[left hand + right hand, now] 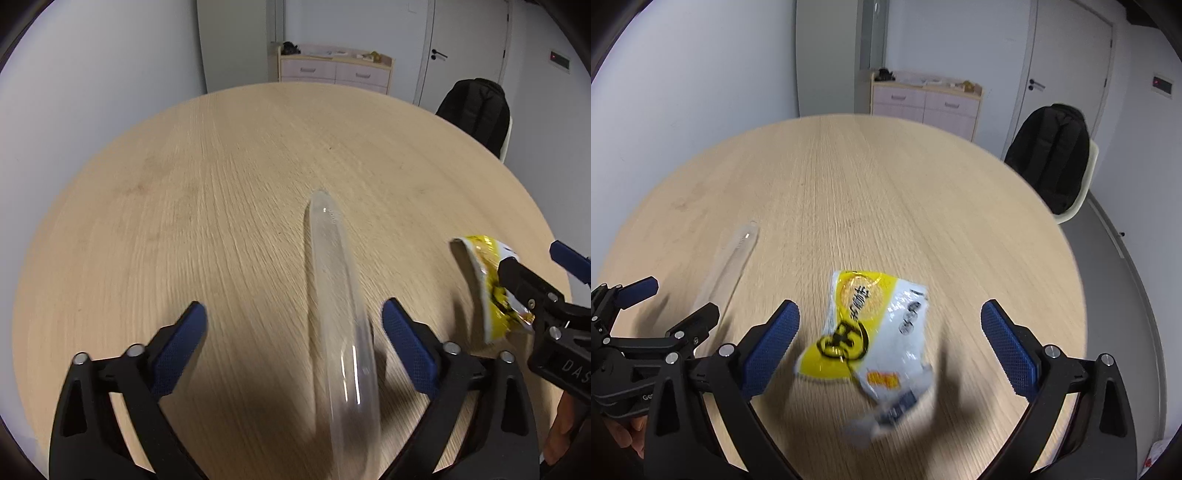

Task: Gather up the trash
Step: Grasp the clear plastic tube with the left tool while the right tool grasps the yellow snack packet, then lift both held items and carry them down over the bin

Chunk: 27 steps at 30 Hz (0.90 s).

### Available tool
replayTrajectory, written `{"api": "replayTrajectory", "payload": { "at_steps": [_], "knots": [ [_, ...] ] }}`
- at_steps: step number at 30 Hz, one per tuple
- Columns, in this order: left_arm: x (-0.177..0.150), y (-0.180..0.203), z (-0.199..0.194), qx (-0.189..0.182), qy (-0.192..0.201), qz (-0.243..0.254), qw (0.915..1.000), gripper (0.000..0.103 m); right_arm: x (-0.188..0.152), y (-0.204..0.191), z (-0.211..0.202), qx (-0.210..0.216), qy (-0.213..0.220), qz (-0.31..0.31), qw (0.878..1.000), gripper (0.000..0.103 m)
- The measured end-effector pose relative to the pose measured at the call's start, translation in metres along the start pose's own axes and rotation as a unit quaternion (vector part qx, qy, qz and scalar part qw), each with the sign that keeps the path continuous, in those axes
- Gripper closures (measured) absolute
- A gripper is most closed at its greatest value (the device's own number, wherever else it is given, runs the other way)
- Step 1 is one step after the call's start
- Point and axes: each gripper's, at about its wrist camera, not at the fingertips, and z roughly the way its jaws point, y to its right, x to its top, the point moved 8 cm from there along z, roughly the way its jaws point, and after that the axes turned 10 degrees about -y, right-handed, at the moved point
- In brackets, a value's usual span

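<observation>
A clear plastic tube-like wrapper (338,295) lies lengthwise on the round wooden table (221,166), between the wide-open fingers of my left gripper (293,325). It also shows in the right wrist view (727,258). A yellow and white snack packet (868,332) sits between the wide-open fingers of my right gripper (890,325), blurred, with a shadow beneath it. In the left wrist view the packet (487,284) stands on edge beside the right gripper (532,266). Neither gripper pinches anything.
A chair with a black backpack (1052,158) stands at the table's far right. A pink drawer unit (923,99) stands against the back wall, next to a white door (1067,55). The table edge (1082,295) curves close on the right.
</observation>
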Motion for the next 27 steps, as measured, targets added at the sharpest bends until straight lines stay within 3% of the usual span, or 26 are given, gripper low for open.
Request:
{"api": "replayTrajectory", "payload": {
  "at_steps": [4,8,12,17,25,27],
  "knots": [
    [0.003,-0.003,0.011,0.003,-0.016,-0.009,0.9998,0.026,0.003,-0.004,0.021,0.003,-0.019,-0.001,1.0,0.016],
    [0.002,-0.001,0.006,0.007,-0.01,-0.009,0.9999,0.052,-0.002,-0.004,0.037,0.01,-0.043,0.01,0.999,0.023],
    [-0.001,-0.001,0.002,0.008,-0.012,-0.016,0.9998,0.075,-0.01,-0.003,0.043,0.022,-0.057,0.022,0.998,0.039],
    [-0.003,0.0,0.0,0.009,-0.01,-0.02,0.9997,0.077,-0.013,-0.002,0.041,0.024,-0.058,0.03,0.998,0.051],
    [-0.001,0.0,-0.004,0.0,-0.01,-0.02,0.9997,0.077,-0.02,-0.004,0.034,0.018,-0.054,0.028,0.998,0.082],
    [-0.002,-0.001,-0.007,0.0,-0.008,-0.02,0.9998,0.077,-0.019,-0.005,0.033,0.017,-0.054,0.027,0.998,0.085]
  ]
}}
